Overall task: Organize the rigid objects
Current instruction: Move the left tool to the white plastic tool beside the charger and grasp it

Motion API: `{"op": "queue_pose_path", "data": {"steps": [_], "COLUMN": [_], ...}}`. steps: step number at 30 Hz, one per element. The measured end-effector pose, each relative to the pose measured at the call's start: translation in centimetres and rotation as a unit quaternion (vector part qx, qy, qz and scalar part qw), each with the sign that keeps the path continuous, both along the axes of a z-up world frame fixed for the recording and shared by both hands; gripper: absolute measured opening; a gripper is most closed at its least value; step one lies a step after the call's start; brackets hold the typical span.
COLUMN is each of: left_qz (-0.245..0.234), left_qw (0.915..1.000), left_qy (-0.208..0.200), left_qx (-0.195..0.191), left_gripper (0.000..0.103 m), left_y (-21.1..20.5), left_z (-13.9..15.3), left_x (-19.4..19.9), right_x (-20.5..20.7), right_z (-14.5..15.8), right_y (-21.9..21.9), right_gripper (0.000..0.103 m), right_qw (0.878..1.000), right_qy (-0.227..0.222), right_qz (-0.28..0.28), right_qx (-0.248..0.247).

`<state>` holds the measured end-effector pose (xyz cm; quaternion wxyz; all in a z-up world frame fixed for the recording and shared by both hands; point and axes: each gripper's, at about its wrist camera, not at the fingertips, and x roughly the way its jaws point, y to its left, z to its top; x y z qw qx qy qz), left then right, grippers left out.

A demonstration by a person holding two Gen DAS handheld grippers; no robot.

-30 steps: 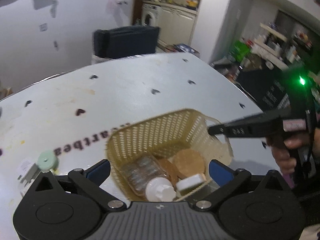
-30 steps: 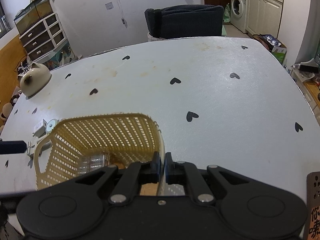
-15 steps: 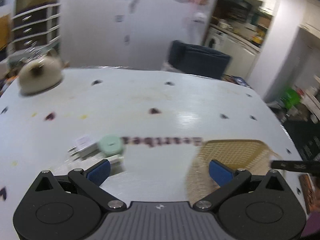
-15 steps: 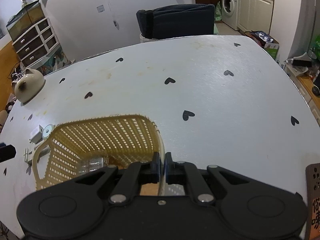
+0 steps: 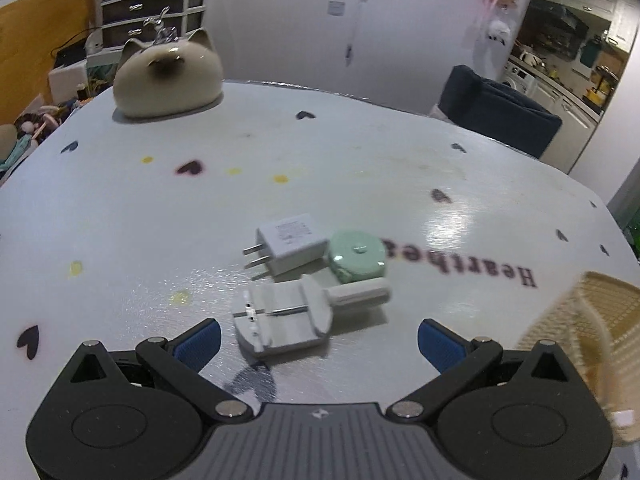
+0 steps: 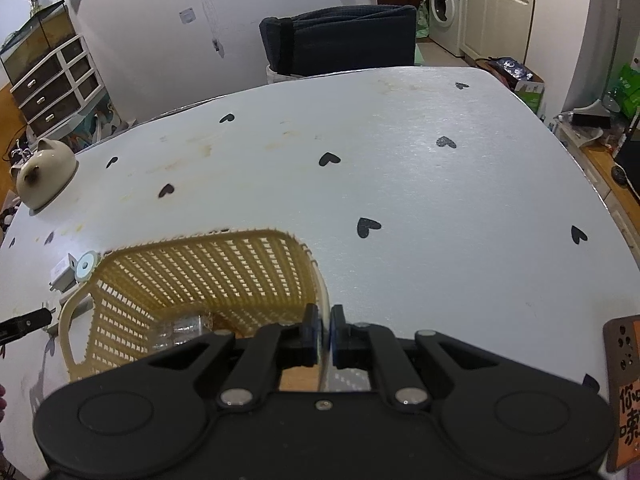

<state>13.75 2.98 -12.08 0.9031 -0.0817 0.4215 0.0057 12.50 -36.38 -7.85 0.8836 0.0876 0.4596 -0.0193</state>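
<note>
Three loose things, charger [image 5: 289,243], green tape measure [image 5: 357,261] and grey tool [image 5: 285,319], lie on the table [image 5: 360,184]; left hand-held gripper [image 5: 318,342] gapes before the tool, likely next; right hand-held gripper [image 6: 323,330] pinches the basket [image 6: 216,264] rim.

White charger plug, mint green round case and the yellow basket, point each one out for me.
white charger plug [image 5: 290,245], left wrist view, top face.
mint green round case [image 5: 357,255], left wrist view, lid centre.
yellow basket [image 6: 208,268], right wrist view, inner far wall.

White walls enclose the room. At eleven o'clock stands a white drawer unit [image 6: 56,88]; at twelve, a dark armchair [image 6: 340,40]; at one, a washing machine [image 6: 444,12] beside white cabinets [image 6: 496,12].
</note>
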Motion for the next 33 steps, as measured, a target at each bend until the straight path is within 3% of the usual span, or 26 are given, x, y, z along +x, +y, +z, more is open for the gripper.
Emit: {"op": "queue_pose_path", "data": {"steps": [3,5,8,16,18,25,33], "left_qz": [0.001,0.006,0.012,-0.005,-0.008,-0.011,0.008], "left_qw": [1.0,0.9999,0.9998,0.9998,0.9998,0.9998,0.9988], "left_qy": [-0.01,-0.013,-0.015,-0.019,-0.019,-0.017,-0.007], "left_qx": [-0.001,-0.003,-0.005,-0.003,0.006,-0.002,-0.047], "left_gripper": [0.099,0.089,0.082,0.075,0.066,0.066,0.066], "left_y": [0.6,1.0,1.6,1.6,1.5,1.7,2.2], "left_z": [-0.9,-1.5,-2.3,-3.0,-3.0,-3.0,-2.6], "left_x": [0.3,0.5,0.9,1.9,2.1,2.0,0.7], "right_x": [-0.1,0.0,0.0,-0.1,-0.1,-0.1,0.0], "right_z": [0.0,0.0,0.0,0.0,0.0,0.1,0.1], "right_y": [0.2,0.3,0.4,0.5,0.6,0.6,0.6], "right_gripper": [0.007,0.007,0.007,0.007,0.007,0.007,0.007], "right_qw": [1.0,1.0,1.0,1.0,1.0,1.0,1.0], "right_qy": [-0.001,-0.001,-0.001,0.001,0.002,0.001,0.003], "right_qz": [-0.002,-0.005,-0.008,-0.019,-0.019,-0.018,-0.013], "right_qx": [-0.004,-0.006,-0.01,-0.011,-0.012,-0.011,-0.014]}}
